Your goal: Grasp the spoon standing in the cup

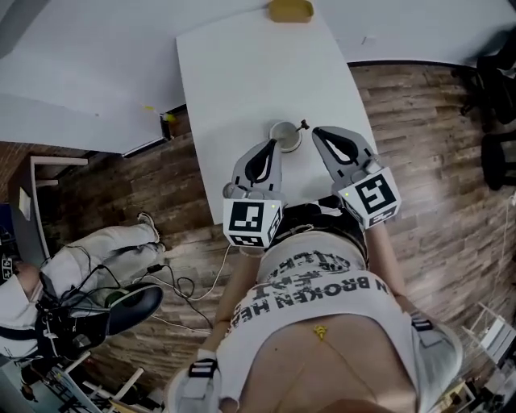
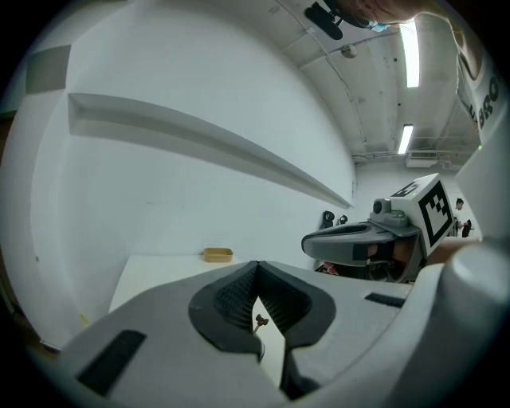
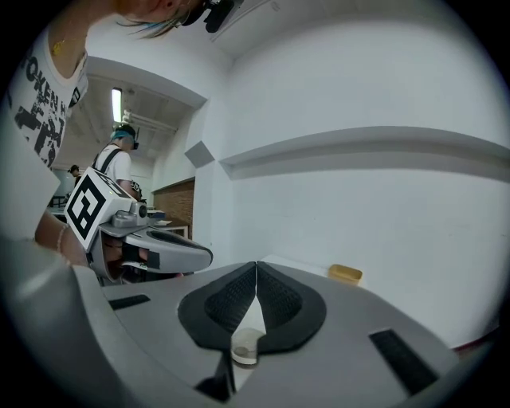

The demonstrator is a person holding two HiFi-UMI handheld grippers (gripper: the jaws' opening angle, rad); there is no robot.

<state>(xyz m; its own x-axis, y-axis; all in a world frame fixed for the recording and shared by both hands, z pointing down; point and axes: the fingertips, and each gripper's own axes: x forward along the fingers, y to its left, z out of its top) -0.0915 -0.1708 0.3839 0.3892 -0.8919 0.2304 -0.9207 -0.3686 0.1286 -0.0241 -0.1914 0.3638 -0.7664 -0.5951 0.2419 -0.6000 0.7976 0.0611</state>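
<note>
A pale cup (image 1: 285, 135) stands near the front of the white table (image 1: 242, 73), and a dark-ended spoon (image 1: 302, 125) leans out of it to the right. My left gripper (image 1: 272, 143) hovers just in front of the cup on its left, jaws shut and empty. My right gripper (image 1: 318, 131) is a little right of the spoon's end, also shut with nothing in it. In the left gripper view the spoon's end (image 2: 260, 321) shows through the gap behind the closed tips (image 2: 255, 267). In the right gripper view the cup (image 3: 245, 348) shows below the closed tips (image 3: 256, 267).
A yellow dish (image 1: 290, 10) lies at the table's far edge. A seated person (image 1: 97, 250), a dark chair (image 1: 129, 306) and cables are on the wooden floor to the left. Black chairs (image 1: 496, 81) stand at the right.
</note>
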